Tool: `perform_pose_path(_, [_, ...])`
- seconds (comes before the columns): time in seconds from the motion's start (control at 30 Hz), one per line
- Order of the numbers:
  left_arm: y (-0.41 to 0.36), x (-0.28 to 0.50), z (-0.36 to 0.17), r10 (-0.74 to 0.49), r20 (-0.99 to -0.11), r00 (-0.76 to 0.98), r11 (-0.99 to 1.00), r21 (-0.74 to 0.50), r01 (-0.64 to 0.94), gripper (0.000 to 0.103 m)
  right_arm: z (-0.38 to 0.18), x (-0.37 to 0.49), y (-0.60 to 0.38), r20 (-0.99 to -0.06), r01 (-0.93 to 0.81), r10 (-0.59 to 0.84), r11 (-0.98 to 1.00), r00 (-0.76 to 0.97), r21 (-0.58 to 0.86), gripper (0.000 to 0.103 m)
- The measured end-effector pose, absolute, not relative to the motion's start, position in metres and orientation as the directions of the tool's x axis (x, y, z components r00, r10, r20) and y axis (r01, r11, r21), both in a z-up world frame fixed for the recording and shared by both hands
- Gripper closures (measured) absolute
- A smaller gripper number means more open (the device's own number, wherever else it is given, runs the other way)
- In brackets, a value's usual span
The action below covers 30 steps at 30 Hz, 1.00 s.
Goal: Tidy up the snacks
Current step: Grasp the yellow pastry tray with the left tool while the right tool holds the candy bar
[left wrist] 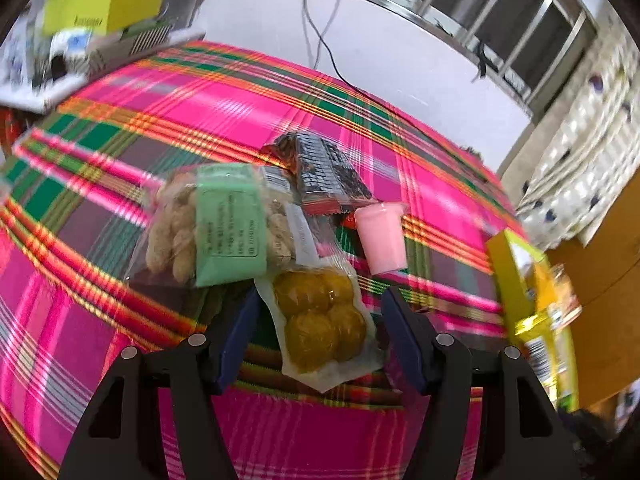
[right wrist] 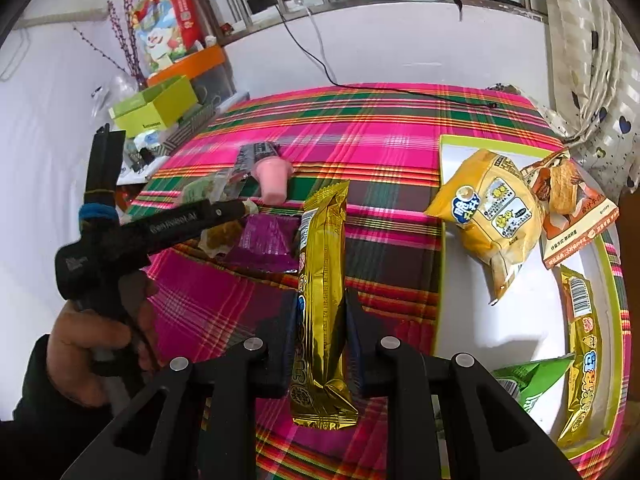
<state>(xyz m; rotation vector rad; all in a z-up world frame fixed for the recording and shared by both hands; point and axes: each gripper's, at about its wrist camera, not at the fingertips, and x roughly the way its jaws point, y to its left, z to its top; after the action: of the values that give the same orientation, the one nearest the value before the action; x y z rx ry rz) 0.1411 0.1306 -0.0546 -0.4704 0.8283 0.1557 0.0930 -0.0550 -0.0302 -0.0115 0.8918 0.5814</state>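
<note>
My left gripper (left wrist: 318, 320) is open, its jaws on either side of a clear pack of yellow balls (left wrist: 320, 320) on the plaid cloth. Beyond it lie a bag of peanuts with a green label (left wrist: 216, 224), a dark wrapped snack (left wrist: 324, 172) and a pink cup (left wrist: 380, 236). My right gripper (right wrist: 320, 320) is shut on a long gold snack bar (right wrist: 320, 300) above the cloth. To its right a white tray with a green rim (right wrist: 444, 200) holds a yellow bag (right wrist: 492, 216), a brown packet (right wrist: 568, 200), a gold bar (right wrist: 580, 360) and a green bag (right wrist: 528, 384). A purple packet (right wrist: 264, 240) lies near the left gripper's tip (right wrist: 240, 210).
A green box (right wrist: 156, 104), an orange box and a red carton (right wrist: 168, 24) crowd the far left corner by the wall. A black cable (right wrist: 320, 64) runs down from the barred window onto the cloth. A curtain (right wrist: 600, 80) hangs at the right edge.
</note>
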Motion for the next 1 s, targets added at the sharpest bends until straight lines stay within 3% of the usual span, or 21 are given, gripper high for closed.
perform_pose_path(0.17, [0.123, 0.139, -0.057, -0.02, -0.735, 0.678, 0.923, -0.275, -0.27, 0.04, -0.032, 0.094, -0.059, -0.736, -0.478, 0.474, 0.847, 0.484, 0.232, 0.083])
perform_pose_path(0.33, [0.124, 0.14, -0.055, 0.004, -0.748, 0.664, 0.926, -0.247, -0.284, 0.057, -0.031, 0.093, -0.061, -0.732, -0.477, 0.48, 0.846, 0.484, 0.238, 0.083])
perform_pose_path(1.0, [0.117, 0.057, -0.013, -0.083, -0.668, 0.74, 0.917, -0.342, -0.206, 0.058, -0.015, 0.069, -0.08, -0.701, -0.465, 0.484, 0.852, 0.524, 0.24, 0.083])
